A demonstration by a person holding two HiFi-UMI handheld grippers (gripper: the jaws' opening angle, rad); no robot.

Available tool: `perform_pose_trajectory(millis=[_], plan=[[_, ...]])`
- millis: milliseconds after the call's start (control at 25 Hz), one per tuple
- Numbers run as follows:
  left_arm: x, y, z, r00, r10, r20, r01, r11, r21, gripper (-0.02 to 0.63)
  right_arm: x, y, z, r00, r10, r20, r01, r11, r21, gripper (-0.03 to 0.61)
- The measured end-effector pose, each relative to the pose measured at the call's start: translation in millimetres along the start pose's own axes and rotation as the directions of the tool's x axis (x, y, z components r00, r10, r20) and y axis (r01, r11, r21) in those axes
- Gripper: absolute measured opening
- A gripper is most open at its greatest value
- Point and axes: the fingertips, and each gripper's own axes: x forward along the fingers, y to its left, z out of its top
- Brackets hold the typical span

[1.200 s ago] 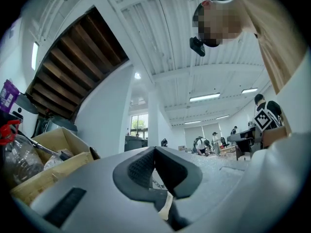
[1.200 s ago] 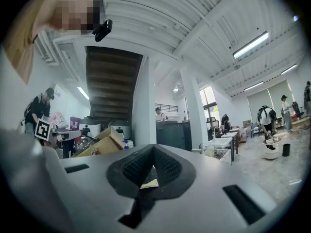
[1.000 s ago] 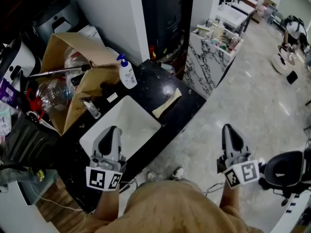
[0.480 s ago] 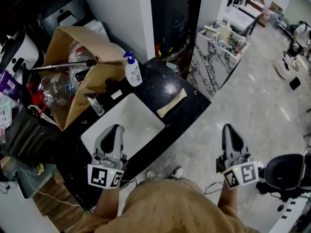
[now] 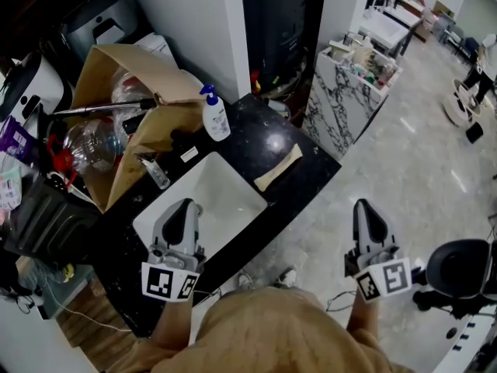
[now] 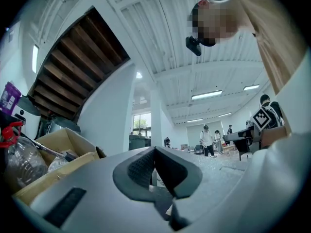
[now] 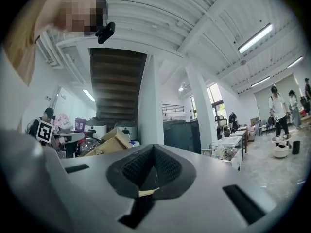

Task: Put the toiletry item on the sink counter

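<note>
- We hold the left gripper point(image 5: 184, 208) and the right gripper point(image 5: 365, 210) with jaws closed, both empty.
- The left gripper hides the sink's point(image 5: 213, 189) near corner.
- We cannot read the pump bottle's point(image 5: 215, 116) label.

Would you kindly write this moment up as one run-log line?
left gripper: shut, empty | right gripper: shut, empty | pump bottle: upright on counter
</note>
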Motion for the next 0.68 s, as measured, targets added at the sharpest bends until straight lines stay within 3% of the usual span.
perform_pose_trajectory(millis=[680], plan=[[7.0, -5.5, 8.1, 0.999, -0.037, 0.013, 0.037, 0.999, -0.002, 0.003, -2.9, 12.8, 11.2, 1.0, 0.0, 0.012, 0.0, 1.0, -0.026, 0.003]])
